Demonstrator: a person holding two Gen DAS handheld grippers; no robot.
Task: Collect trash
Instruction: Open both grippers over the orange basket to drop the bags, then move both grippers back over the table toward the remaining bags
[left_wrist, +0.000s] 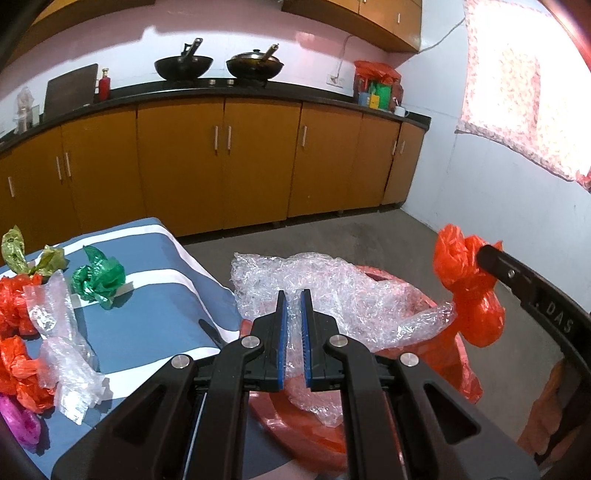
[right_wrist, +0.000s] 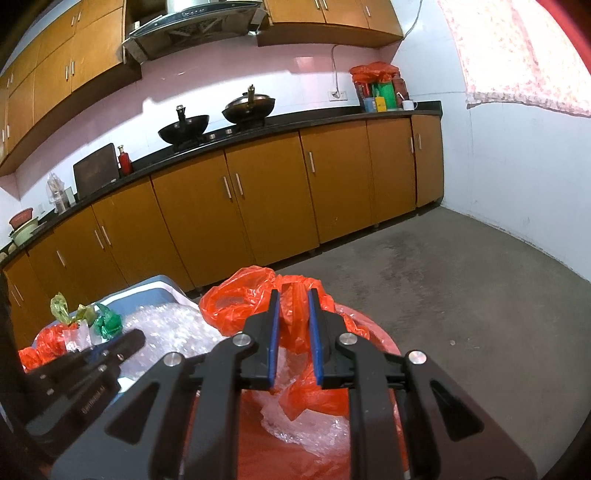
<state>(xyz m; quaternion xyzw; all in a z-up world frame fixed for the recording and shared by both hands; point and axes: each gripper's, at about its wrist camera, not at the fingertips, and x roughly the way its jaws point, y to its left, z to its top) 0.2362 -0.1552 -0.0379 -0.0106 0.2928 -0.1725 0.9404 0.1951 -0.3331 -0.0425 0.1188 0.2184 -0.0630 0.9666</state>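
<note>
My left gripper (left_wrist: 294, 295) is shut on a sheet of clear bubble wrap (left_wrist: 332, 291) and holds it over a red bin lined with an orange bag (left_wrist: 458, 365). My right gripper (right_wrist: 292, 293) is shut on an orange plastic bag (right_wrist: 243, 302) above the same bin (right_wrist: 373, 332); in the left wrist view that bag (left_wrist: 469, 280) hangs at the right. More bubble wrap (right_wrist: 317, 432) lies inside the bin. Other trash lies on the blue striped table (left_wrist: 159, 306): a green bag (left_wrist: 99, 277), clear wrap (left_wrist: 62, 354), orange bags (left_wrist: 18, 369), a pink one (left_wrist: 20, 421).
Orange kitchen cabinets (left_wrist: 221, 162) under a black counter stand behind, with two woks (left_wrist: 255, 64) on the stove. Grey floor (right_wrist: 461, 295) stretches right of the bin to a white wall. An olive bag (left_wrist: 22, 254) lies at the table's far left.
</note>
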